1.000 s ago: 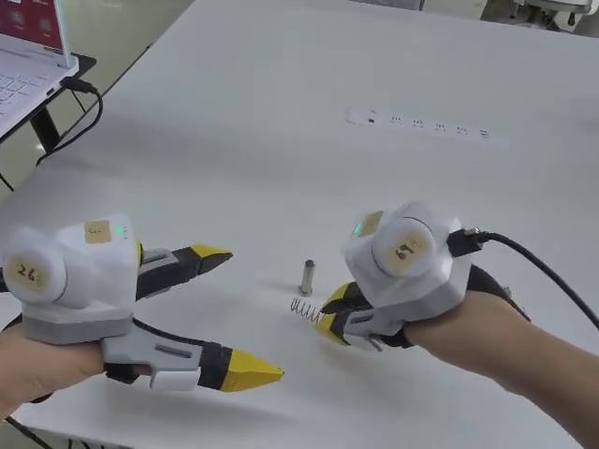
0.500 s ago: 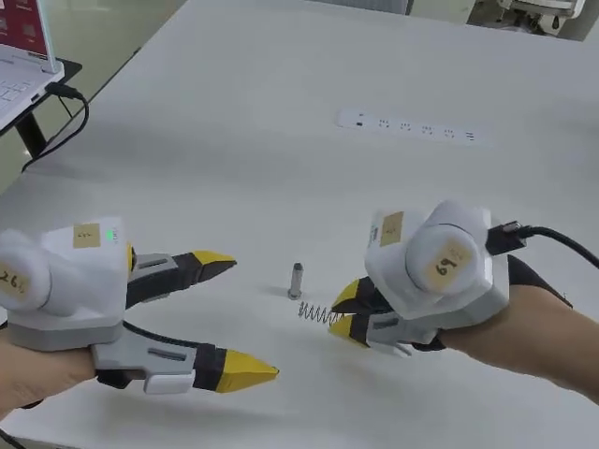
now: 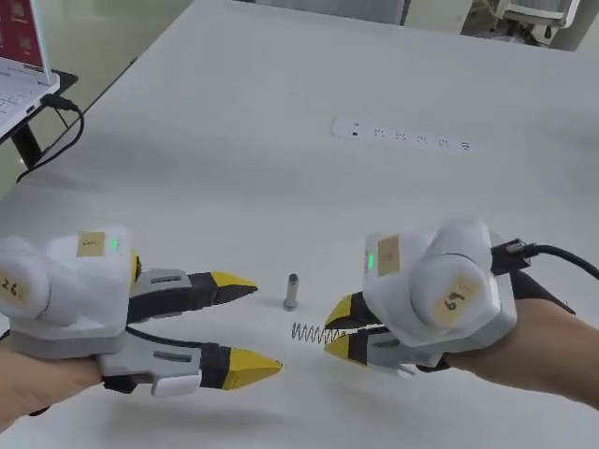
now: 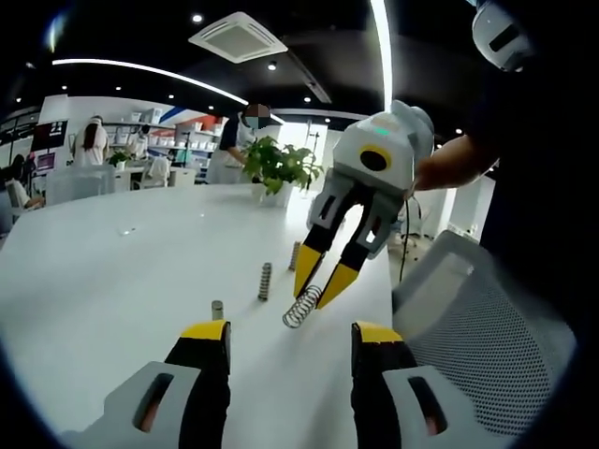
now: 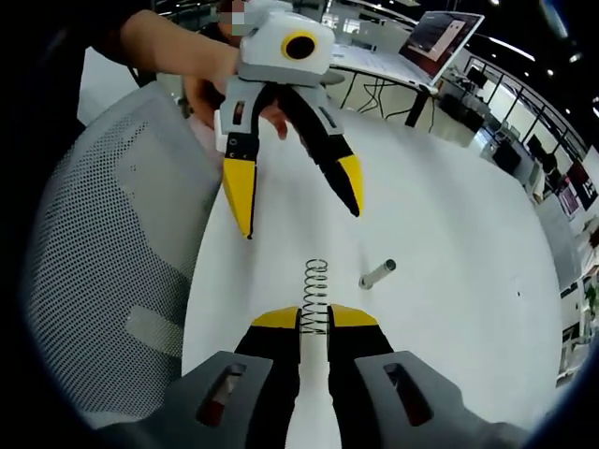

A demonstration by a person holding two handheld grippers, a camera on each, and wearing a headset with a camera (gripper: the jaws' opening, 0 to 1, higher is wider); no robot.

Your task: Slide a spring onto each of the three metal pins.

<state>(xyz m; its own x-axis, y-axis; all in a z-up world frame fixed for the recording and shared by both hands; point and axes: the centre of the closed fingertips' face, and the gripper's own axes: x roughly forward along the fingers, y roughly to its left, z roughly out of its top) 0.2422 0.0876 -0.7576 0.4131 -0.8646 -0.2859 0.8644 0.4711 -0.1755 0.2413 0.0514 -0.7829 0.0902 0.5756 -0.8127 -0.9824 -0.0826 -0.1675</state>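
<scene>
Here, spring (image 5: 316,285) between the right fingers (image 5: 274,320).

Lower centre of the head view: a narrow strip of bare white table (image 3: 281,140) separates the left gripper (image 3: 264,324) from the right gripper (image 3: 337,325). An upright metal pin (image 3: 292,291) stands at its far edge, and the spring (image 3: 309,332) juts into it. Beyond, the tabletop lies open up to a seemingly flat power strip (image 3: 402,137).

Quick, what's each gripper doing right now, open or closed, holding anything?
Left gripper: open, holding nothing.
Right gripper: closed on the spring.
</scene>
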